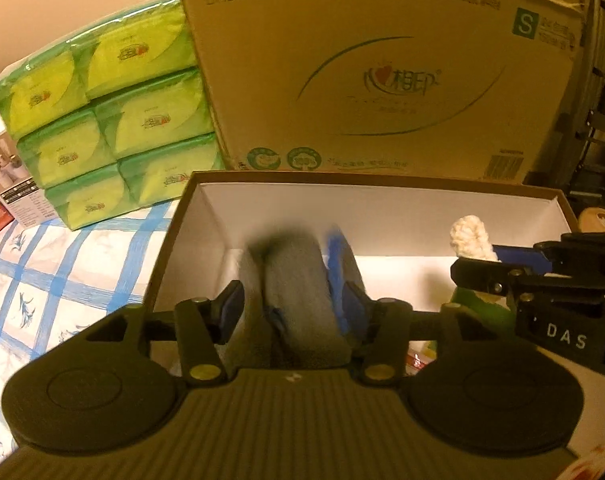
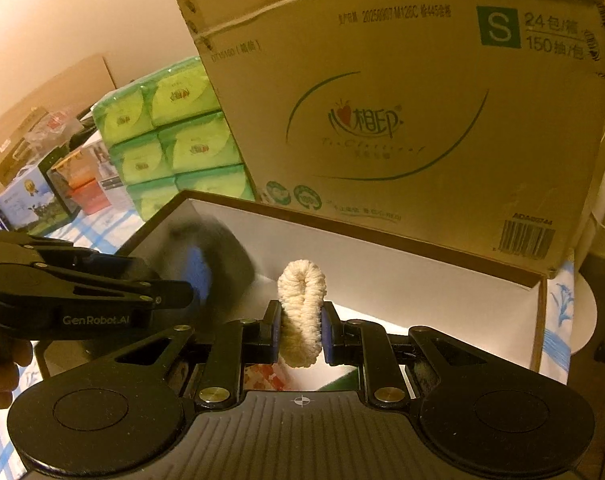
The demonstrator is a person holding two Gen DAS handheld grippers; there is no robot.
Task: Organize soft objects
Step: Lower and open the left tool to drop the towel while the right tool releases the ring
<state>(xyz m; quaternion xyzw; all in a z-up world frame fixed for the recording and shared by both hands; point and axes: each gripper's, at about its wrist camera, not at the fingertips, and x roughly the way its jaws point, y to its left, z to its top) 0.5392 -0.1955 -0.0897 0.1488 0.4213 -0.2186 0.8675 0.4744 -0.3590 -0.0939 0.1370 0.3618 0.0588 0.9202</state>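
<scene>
gripping grey sock (image 1: 294, 292), cream scrunchie (image 2: 302, 312)

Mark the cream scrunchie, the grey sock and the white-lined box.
cream scrunchie (image 2: 302, 312), right wrist view, its middle between the pads.
grey sock (image 1: 298, 292), left wrist view, mid-body.
white-lined box (image 2: 422, 280), right wrist view, far inner wall.

Tissue packs (image 1: 102, 128) left of carton (image 1: 382, 72), behind box (image 1: 382, 196).

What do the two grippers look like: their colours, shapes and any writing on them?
Both are matte black. The left gripper and the right gripper each have a ribbed body, two round discs, brass-coloured pivot screws and blue finger pads. Seen from the side, the left one reads "GenRobot.AI" and the right one "DAS". No cables are visible.
</scene>
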